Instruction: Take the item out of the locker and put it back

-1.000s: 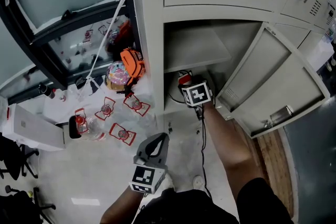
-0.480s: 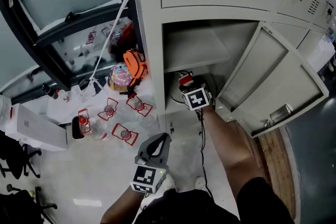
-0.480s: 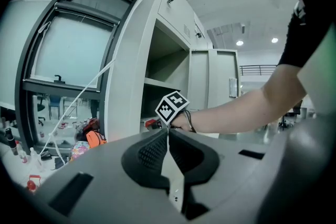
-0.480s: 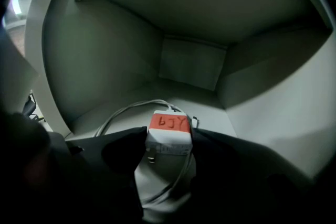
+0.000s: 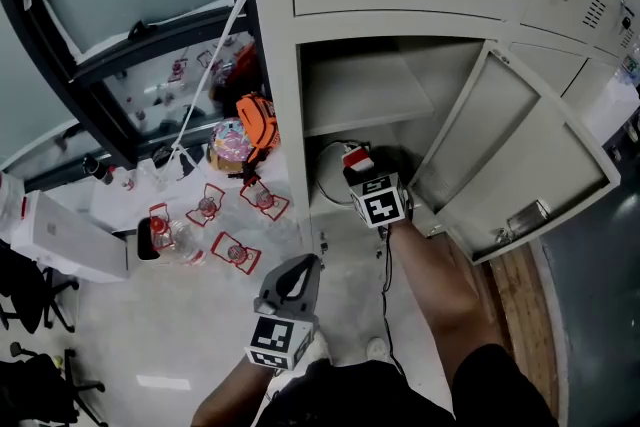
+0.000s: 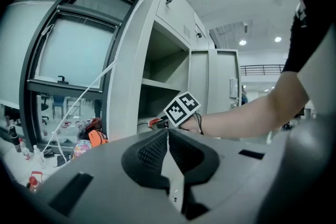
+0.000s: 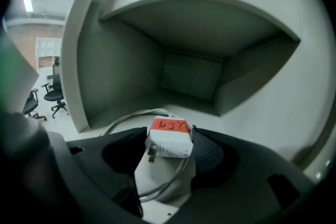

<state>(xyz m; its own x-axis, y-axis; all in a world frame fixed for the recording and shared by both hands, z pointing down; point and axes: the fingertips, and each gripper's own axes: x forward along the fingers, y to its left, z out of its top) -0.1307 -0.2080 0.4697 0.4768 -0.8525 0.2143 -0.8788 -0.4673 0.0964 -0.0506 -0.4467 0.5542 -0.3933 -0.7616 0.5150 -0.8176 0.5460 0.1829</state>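
Where the charger sits: the white block-shaped power adapter with a red top label (image 7: 169,145) is at the front of the lower compartment of the tall grey metal locker (image 5: 278,65). It is under the inner shelf (image 5: 365,95) and clamped in the right claw (image 7: 169,132).
Grip of the right claw: both dark pads press on the adapter's sides. The red label faces up and the plug prongs stick out to the left.
Cable: a white cord (image 7: 126,120) loops from the adapter across the compartment floor to the left. It also runs down under the adapter, between the jaws.
Left claw (image 6: 168,136): its jaws are closed together with nothing between them. It is held low and near the person, well apart from the locker and pointing toward it.
Locker door (image 5: 530,165): it stands wide open to the right of the compartment.
Right arm: the bare forearm (image 5: 425,275) stretches from the near side to the compartment. The marker cube (image 5: 381,205) is just outside the opening.
Floor left of the locker: an orange bag (image 5: 255,120), a round multicoloured object (image 5: 230,143) and several clear plastic bottles with red labels (image 5: 205,208) lie below the black-framed window (image 5: 130,45).
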